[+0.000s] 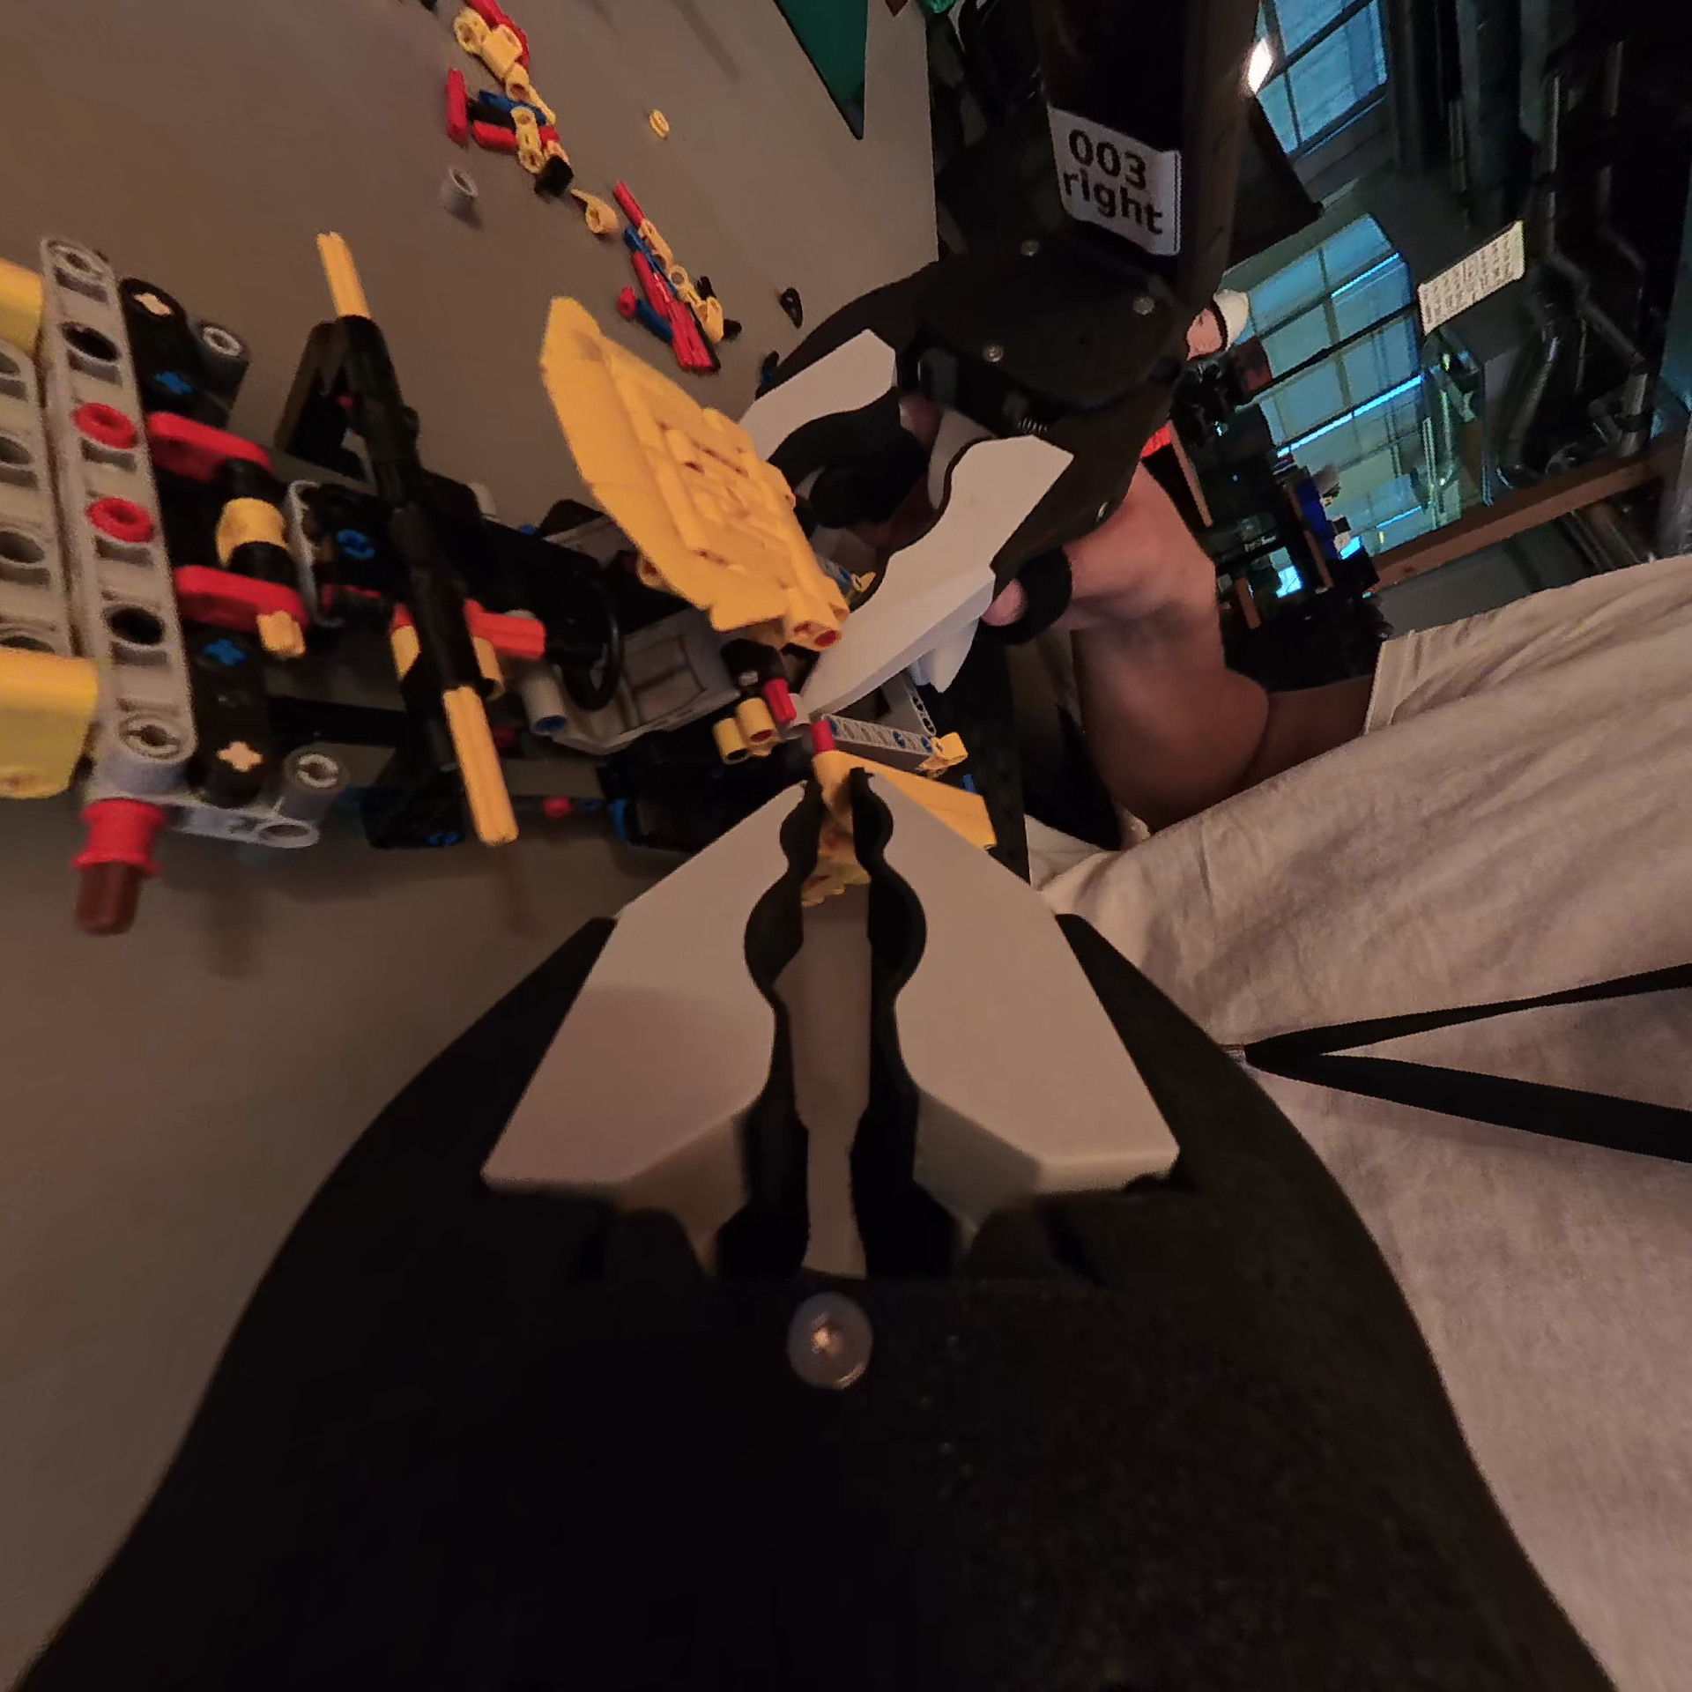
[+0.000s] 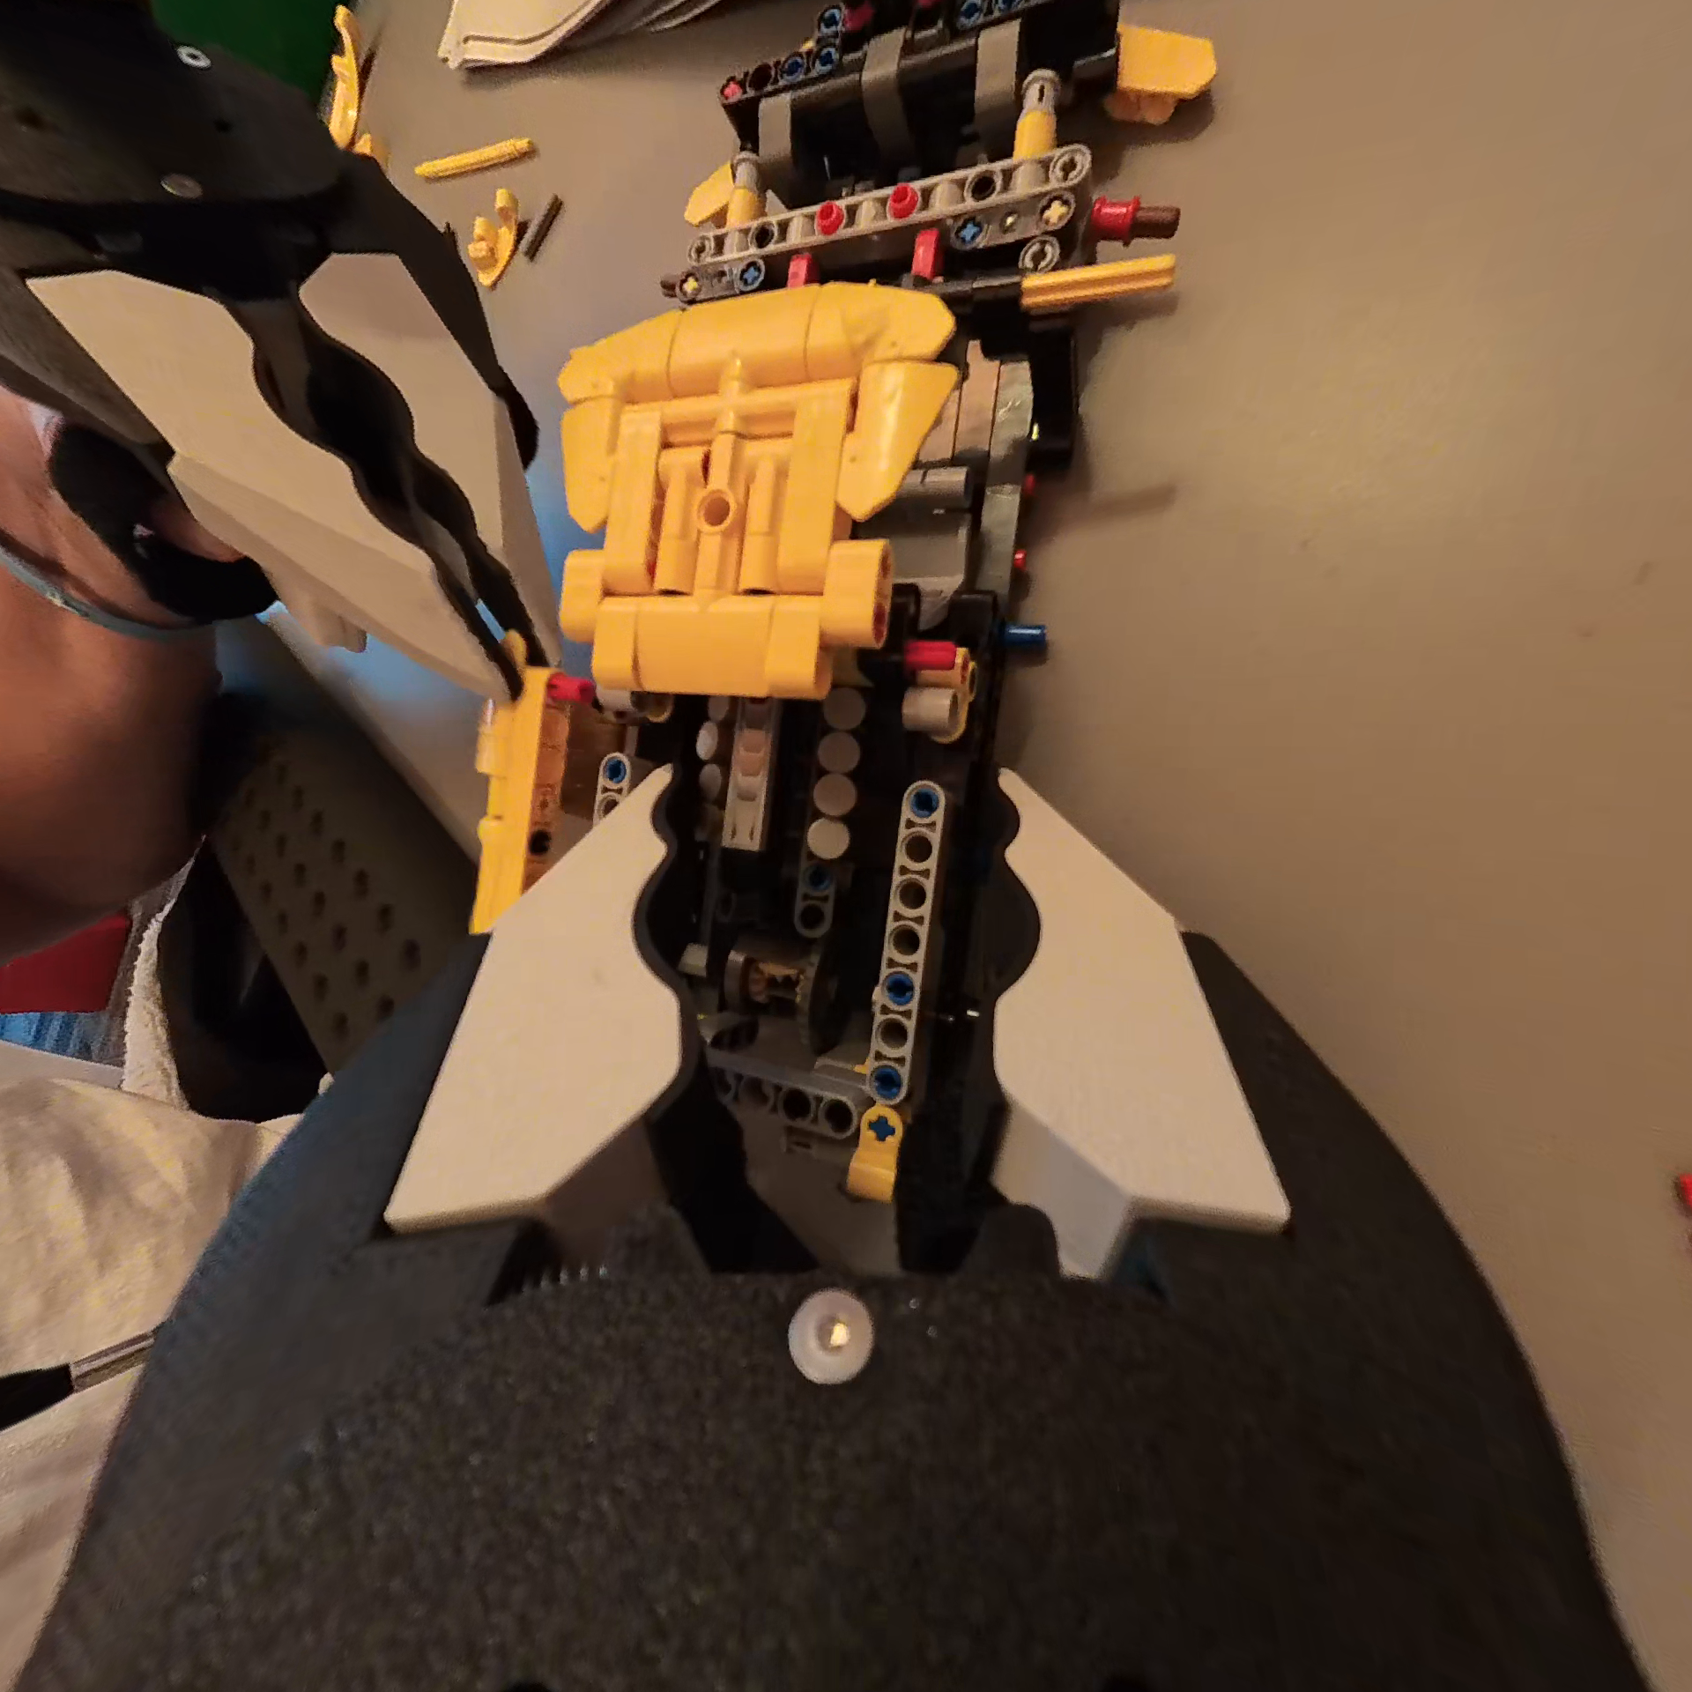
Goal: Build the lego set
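Observation:
A partly built black, grey and yellow Lego car [image 2: 906, 916] lies on the grey table, with a raised yellow hood assembly [image 2: 732, 513]; it also shows in the left wrist view [image 1: 412, 586]. My left gripper [image 1: 835, 797] is shut on a long yellow panel [image 1: 838, 842] with a red pin at its end, held against the car's side. In the right wrist view this gripper [image 2: 522, 659] comes in from the upper left, holding the panel [image 2: 513, 797]. My right gripper [image 2: 835, 778] is open, with its fingers on either side of the car's body. It shows in the left wrist view [image 1: 778, 554] around the hood.
Loose red, yellow and blue pieces [image 1: 513, 101] lie scattered on the far table, and more [image 1: 668, 293] closer in. Yellow bits [image 2: 494, 233] and a paper booklet [image 2: 549, 32] lie beyond the car. A person's arm [image 1: 1163, 659] and white shirt are beside the table edge.

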A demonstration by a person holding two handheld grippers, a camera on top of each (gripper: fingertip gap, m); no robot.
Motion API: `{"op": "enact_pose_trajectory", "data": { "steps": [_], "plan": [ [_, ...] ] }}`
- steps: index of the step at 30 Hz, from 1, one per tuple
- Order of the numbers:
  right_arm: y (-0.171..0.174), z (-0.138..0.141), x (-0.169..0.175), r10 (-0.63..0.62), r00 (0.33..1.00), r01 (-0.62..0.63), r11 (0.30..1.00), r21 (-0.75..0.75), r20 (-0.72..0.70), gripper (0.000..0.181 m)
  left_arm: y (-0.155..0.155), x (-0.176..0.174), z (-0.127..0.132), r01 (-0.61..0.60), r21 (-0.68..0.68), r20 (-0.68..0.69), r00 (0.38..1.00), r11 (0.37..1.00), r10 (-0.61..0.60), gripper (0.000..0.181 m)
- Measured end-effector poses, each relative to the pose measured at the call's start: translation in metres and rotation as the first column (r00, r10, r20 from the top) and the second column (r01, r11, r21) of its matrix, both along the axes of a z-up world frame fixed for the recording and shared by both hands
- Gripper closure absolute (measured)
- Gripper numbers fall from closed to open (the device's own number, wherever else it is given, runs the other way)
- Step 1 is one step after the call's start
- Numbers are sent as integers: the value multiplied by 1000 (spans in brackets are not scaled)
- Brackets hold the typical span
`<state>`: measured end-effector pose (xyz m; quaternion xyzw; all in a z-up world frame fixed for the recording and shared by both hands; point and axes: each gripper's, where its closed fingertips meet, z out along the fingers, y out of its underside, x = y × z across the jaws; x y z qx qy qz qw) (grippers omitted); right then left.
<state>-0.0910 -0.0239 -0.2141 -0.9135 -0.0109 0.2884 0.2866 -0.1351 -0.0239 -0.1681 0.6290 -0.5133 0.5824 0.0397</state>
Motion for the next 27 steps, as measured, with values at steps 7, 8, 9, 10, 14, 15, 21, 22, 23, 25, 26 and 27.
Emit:
{"op": "enact_pose_trajectory", "data": {
  "steps": [7,8,9,10,14,15,21,22,23,25,26,27],
  "plan": [
    [0,0,0,-6,1000,6,1000,4,2,119,-1,0,-4,-12,0,-15,1000,1000,12,176],
    [0,-1,1,-7,1000,7,1000,5,8,119,-2,1,-4,-15,-7,-17,1000,1000,15,176],
    [0,-1,2,-8,1000,8,1000,6,14,119,-2,2,-5,-18,-10,-21,1000,1000,18,176],
    [0,-1,2,-10,1000,10,1000,7,17,120,-1,2,-6,-23,-12,-26,999,1000,22,176],
    [1,-1,3,-16,1000,16,1000,6,8,120,0,2,-6,-55,-36,-42,998,998,53,176],
    [1,-1,3,-18,1000,18,1000,5,4,120,0,3,-5,-66,-44,-46,997,997,64,176],
    [2,1,4,-28,998,28,1000,-7,-61,122,9,0,-6,-104,-88,-83,992,991,97,176],
    [2,1,4,-27,997,27,1000,-6,-78,122,9,0,-6,-95,-95,-86,993,991,87,176],
    [2,2,4,-26,996,26,1000,-4,-85,122,7,0,-3,-87,-115,-79,994,990,78,176],
    [2,2,4,-25,996,25,1000,0,-87,122,5,1,-4,-69,-113,-86,995,991,59,176],
    [2,2,4,-23,996,23,1000,2,-86,122,4,1,-7,-68,-89,-98,993,994,59,176],
    [2,2,4,-21,996,21,1000,2,-86,122,4,1,-8,-65,-79,-105,993,995,56,176]
  ]
}}
